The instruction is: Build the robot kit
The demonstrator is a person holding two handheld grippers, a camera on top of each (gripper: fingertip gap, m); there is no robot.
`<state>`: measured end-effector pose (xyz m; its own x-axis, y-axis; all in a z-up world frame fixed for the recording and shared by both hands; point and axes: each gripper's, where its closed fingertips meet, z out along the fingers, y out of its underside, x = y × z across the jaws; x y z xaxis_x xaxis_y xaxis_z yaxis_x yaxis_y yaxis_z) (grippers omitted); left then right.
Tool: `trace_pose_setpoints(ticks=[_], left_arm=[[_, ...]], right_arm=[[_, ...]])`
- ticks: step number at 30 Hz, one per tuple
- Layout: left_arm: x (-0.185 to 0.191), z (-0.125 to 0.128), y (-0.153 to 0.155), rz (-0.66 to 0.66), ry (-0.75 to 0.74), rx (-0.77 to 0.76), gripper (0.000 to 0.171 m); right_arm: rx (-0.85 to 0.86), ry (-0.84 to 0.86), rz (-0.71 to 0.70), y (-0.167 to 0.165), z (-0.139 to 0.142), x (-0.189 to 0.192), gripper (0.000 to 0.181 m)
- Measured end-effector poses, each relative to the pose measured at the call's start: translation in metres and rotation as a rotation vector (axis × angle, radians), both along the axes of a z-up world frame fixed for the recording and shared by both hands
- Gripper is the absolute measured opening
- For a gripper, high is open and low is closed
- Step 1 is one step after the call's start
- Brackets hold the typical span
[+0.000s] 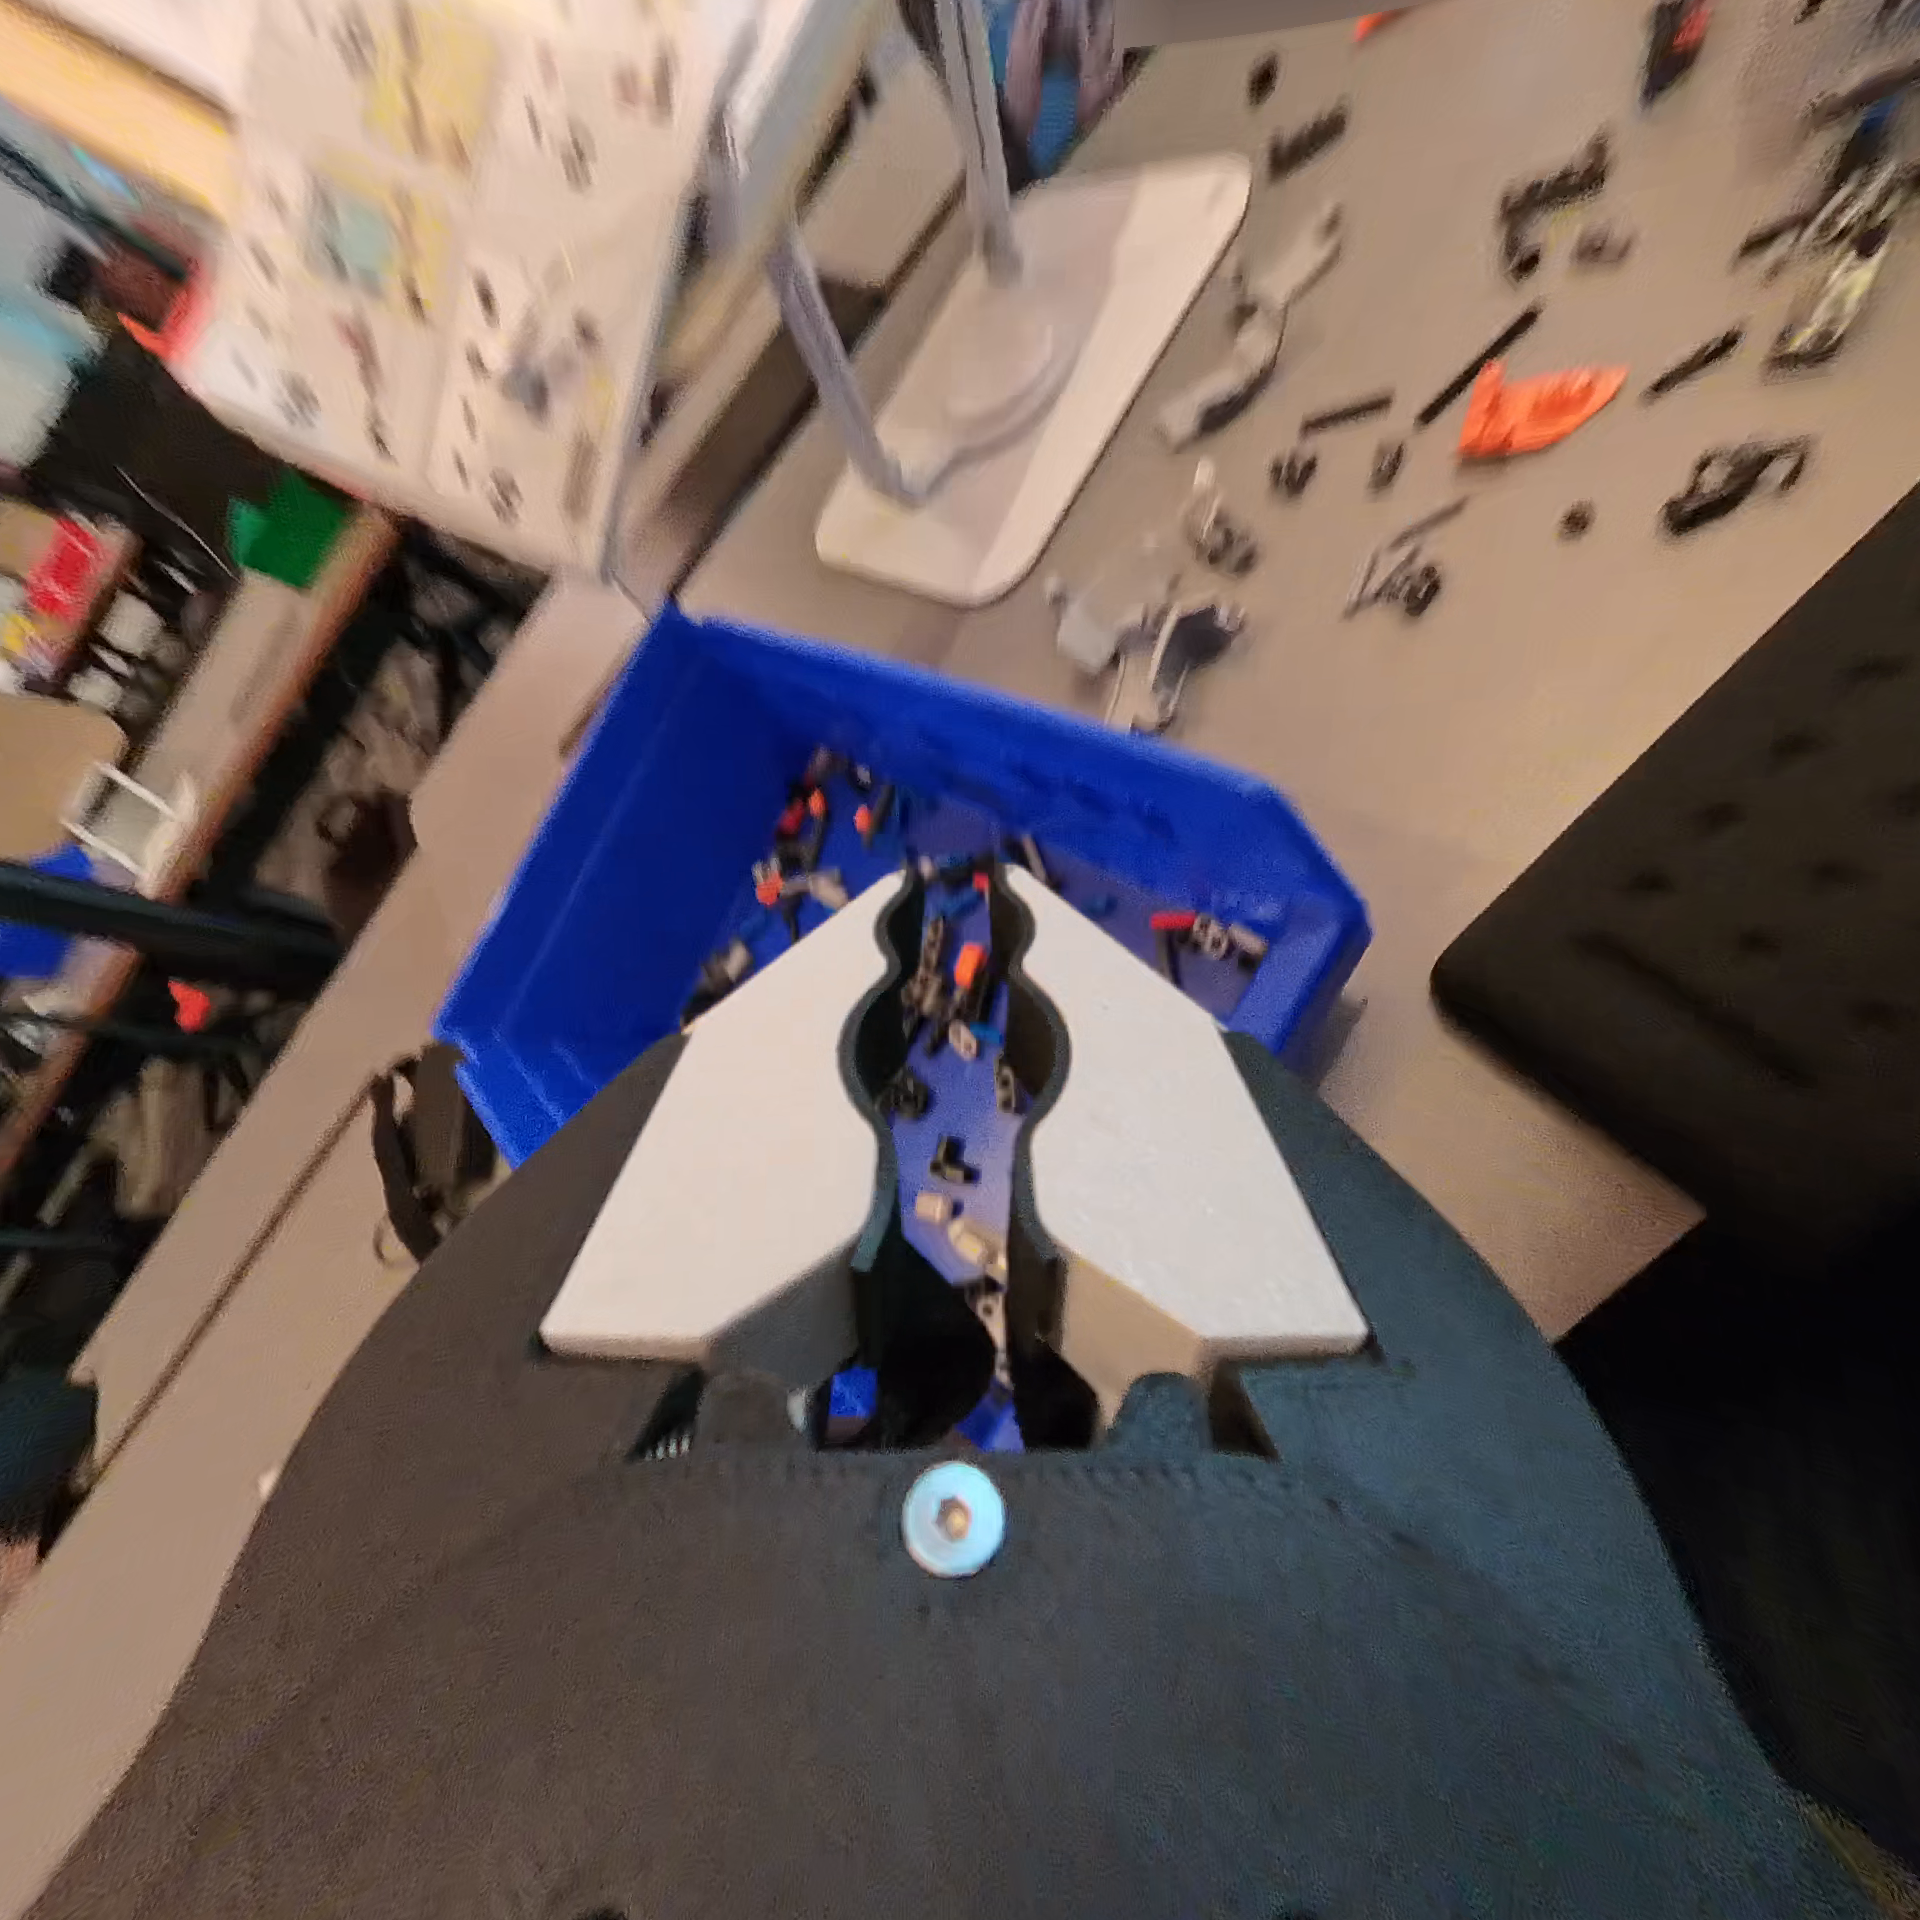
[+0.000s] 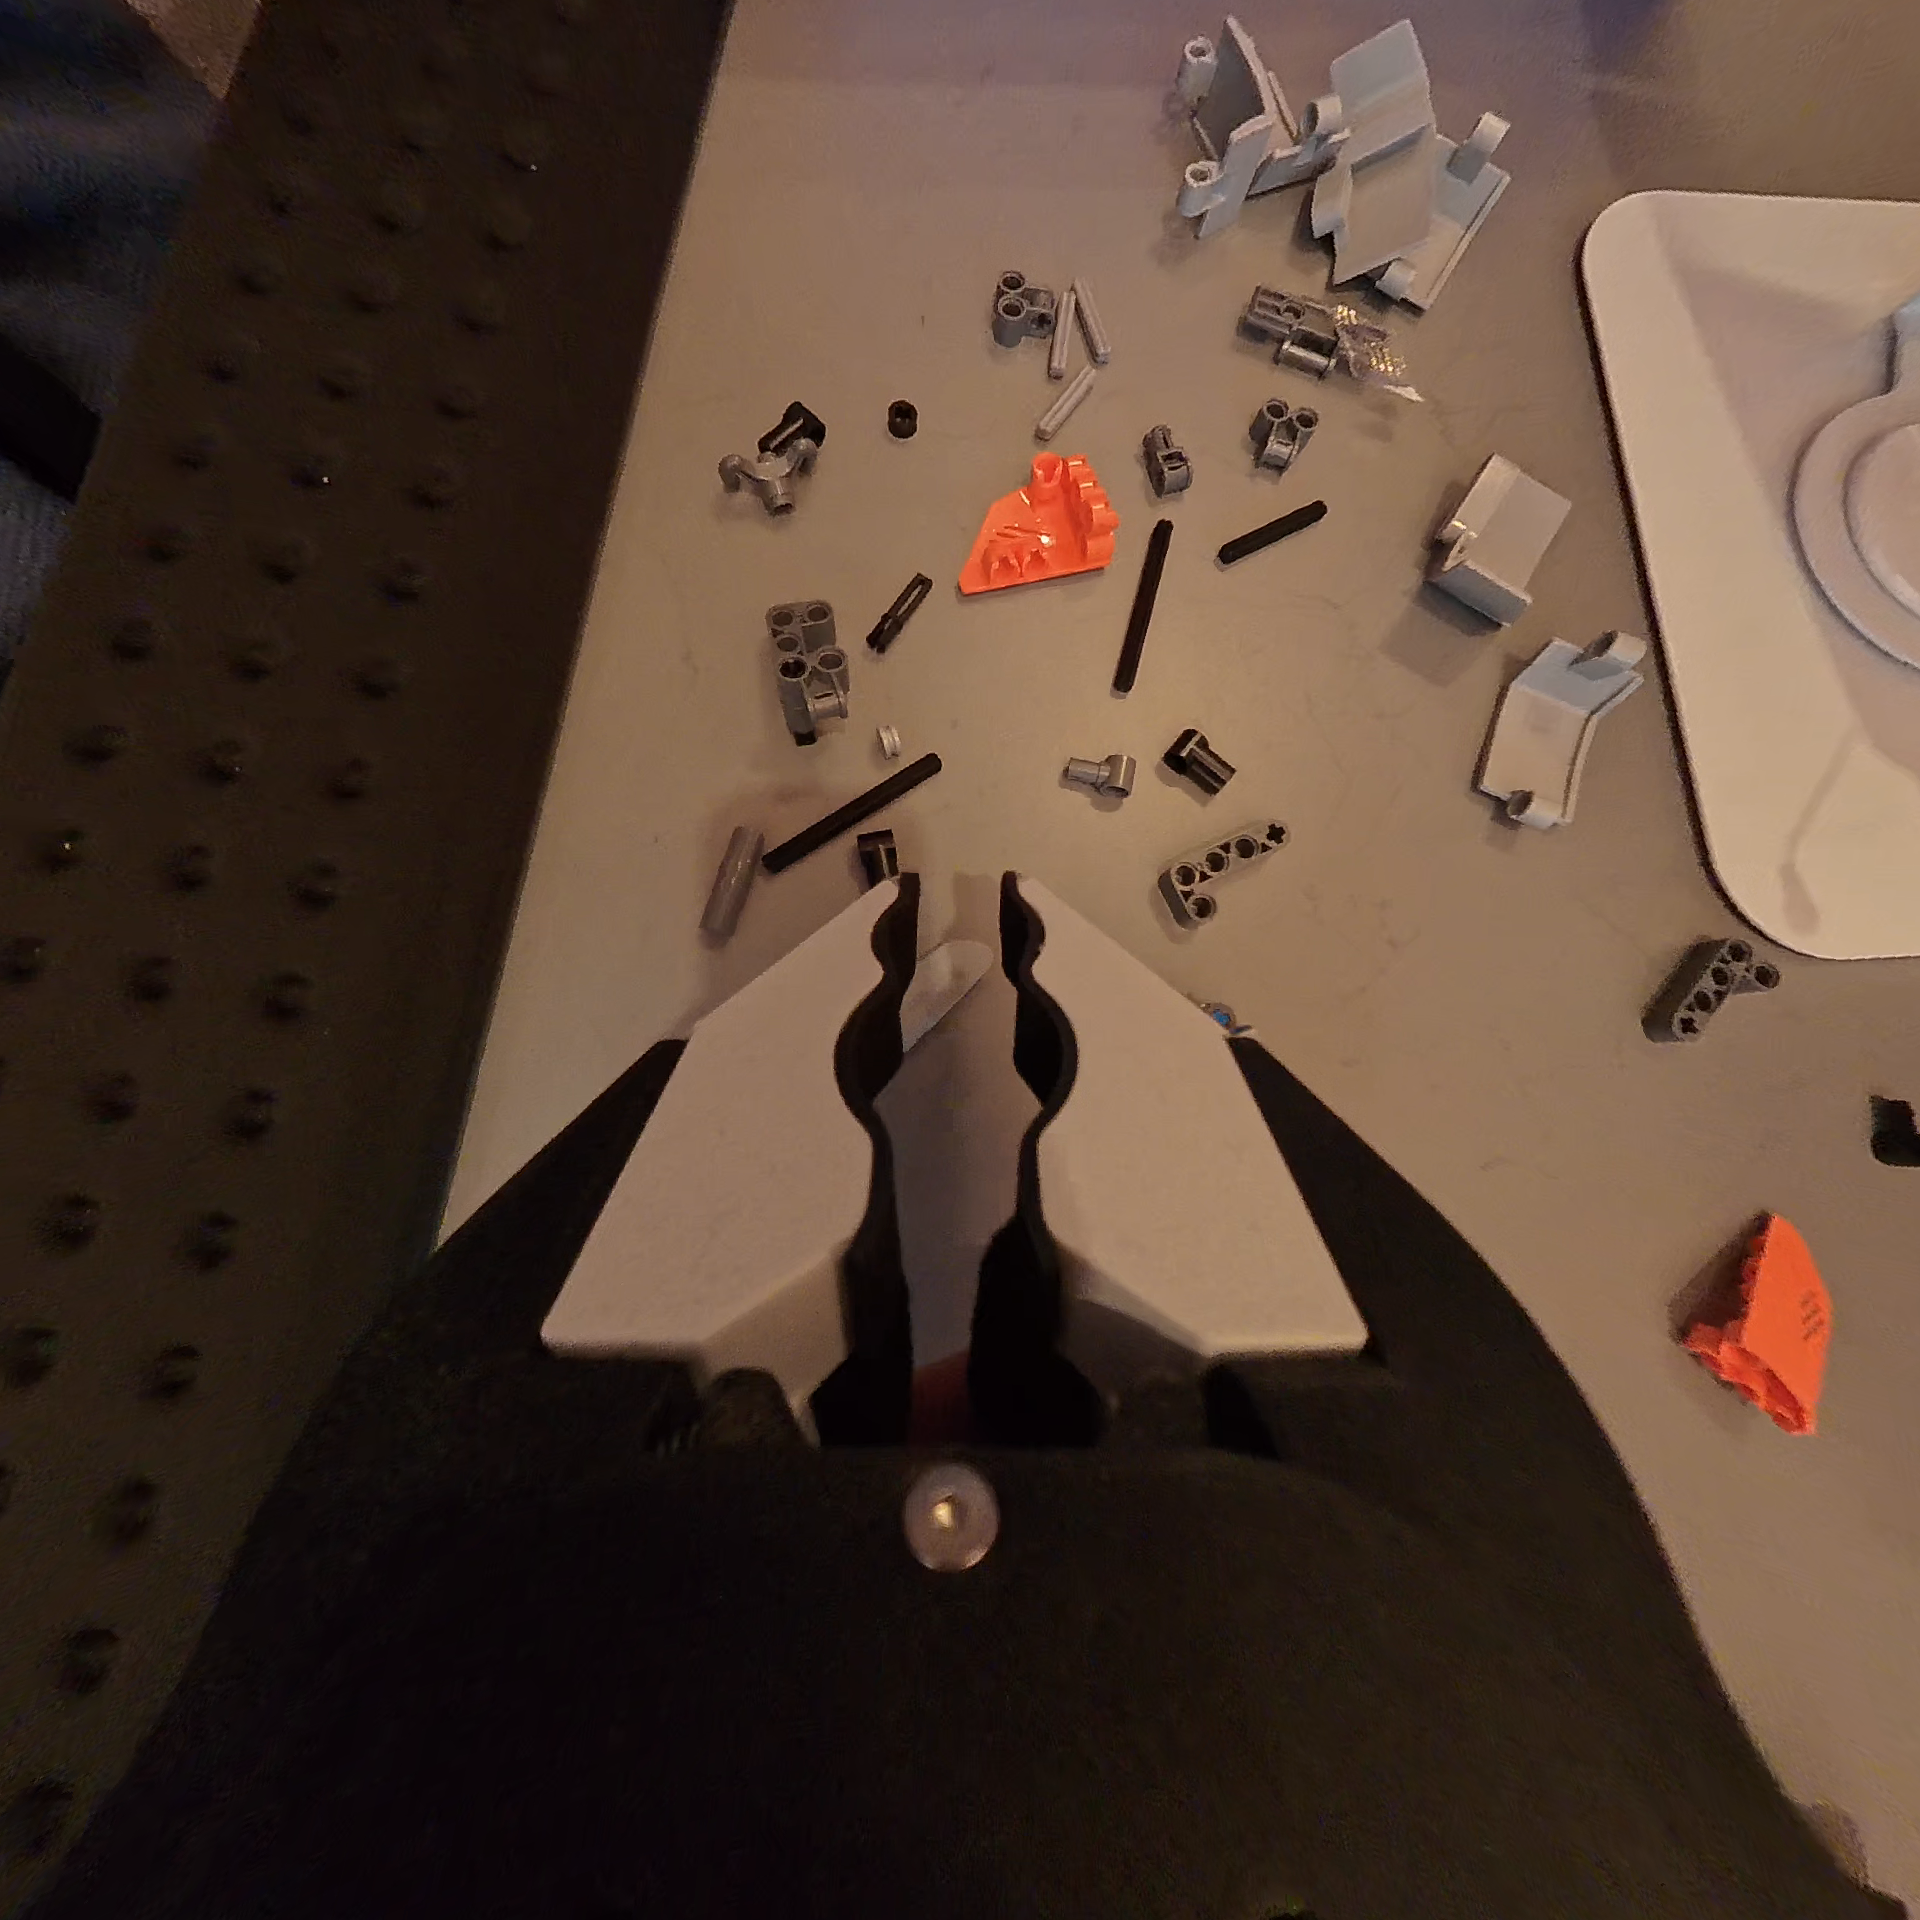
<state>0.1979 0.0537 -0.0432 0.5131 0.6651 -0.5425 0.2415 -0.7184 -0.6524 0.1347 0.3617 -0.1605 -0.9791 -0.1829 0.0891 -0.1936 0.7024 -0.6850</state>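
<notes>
Left gripper [image 1: 956, 883] over the blue bin [image 1: 665, 831], jaws a little apart, nothing between them; small loose parts in the bin's bottom. Right gripper [image 2: 959, 883] low over the grey table [image 2: 1351, 1091], jaws slightly parted around a pale grey piece [image 2: 940, 987]; cannot tell whether clamped. Orange panel [image 2: 1039, 530] just beyond, black rods [image 2: 1143, 608] beside it. Parts probably spread for sorting.

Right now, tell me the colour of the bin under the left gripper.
Blue bin, clearest in the left wrist view.
</notes>
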Motion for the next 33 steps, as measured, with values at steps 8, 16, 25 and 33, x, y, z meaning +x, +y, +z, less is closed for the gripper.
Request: trace_pose_setpoints(ticks=[8, 16, 25, 33], left_arm=[[-0.043, -0.093, -0.046, 0.241, -0.407, -0.007, 0.000], [-0.052, -0.128, -0.056, 0.322, -0.561, 0.094, 0.012], [-0.053, -0.141, -0.063, 0.382, -0.589, 0.083, 0.009], [-0.053, -0.142, -0.063, 0.365, -0.559, 0.063, 0.005]], right_arm=[[0.005, -0.021, 0.010, -0.001, -0.008, 0.000, 0.014], [0.008, -0.033, 0.018, 0.002, -0.012, 0.000, 0.013], [0.001, -0.035, 0.019, 0.003, -0.012, 0.001, 0.013], [-0.006, -0.033, 0.023, 0.003, -0.009, 0.002, 0.013]])
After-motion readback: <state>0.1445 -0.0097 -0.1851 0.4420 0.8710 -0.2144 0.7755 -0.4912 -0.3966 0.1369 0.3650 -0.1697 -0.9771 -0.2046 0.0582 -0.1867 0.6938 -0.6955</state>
